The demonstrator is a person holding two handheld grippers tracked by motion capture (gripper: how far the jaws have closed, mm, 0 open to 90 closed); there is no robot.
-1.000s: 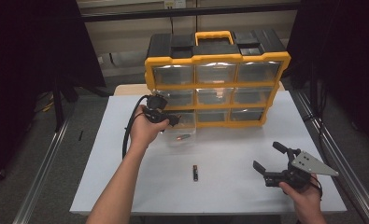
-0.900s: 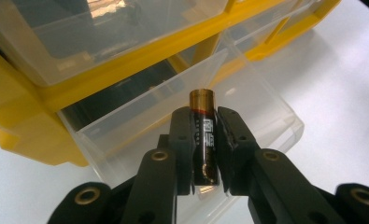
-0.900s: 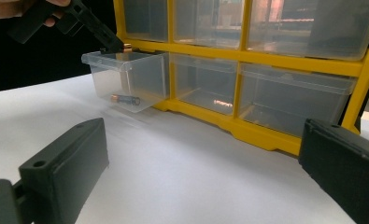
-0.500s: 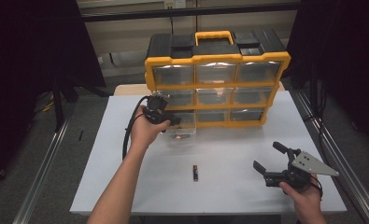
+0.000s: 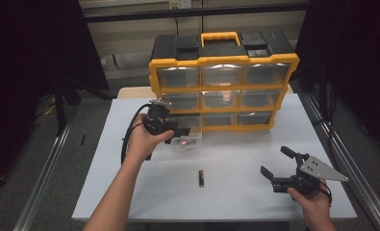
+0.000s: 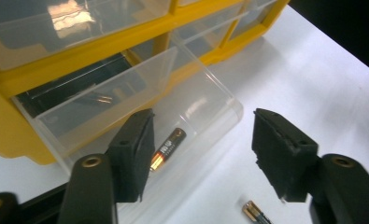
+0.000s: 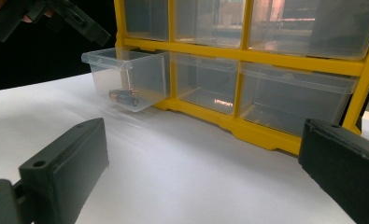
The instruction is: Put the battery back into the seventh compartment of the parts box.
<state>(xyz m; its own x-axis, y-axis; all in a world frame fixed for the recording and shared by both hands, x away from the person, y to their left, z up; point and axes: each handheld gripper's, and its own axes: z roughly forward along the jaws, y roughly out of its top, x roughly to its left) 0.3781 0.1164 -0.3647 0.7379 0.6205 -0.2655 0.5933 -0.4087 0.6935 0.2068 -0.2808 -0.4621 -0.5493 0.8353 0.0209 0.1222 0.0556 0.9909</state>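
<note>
Clear drawer [image 6: 140,93] holds a battery [image 6: 168,148] beneath open left tongs [image 6: 201,154].

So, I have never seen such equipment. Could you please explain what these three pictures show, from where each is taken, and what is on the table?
A person sits at a white table and holds a hand tool with two black jaws in each hand. The high view looks down from above; the left gripper and the right gripper both show there. The other two pictures come from small cameras riding on each tool, looking along its jaws.

On the table stands a yellow organizer with clear drawers. Its lower left drawer is pulled out, and a battery lies inside it. A second battery lies on the bare table.

Nothing is held. The left gripper's jaws have just been opening above the drawer, with nothing clamped between them. The right gripper is open too, with nothing between its jaws.
</note>
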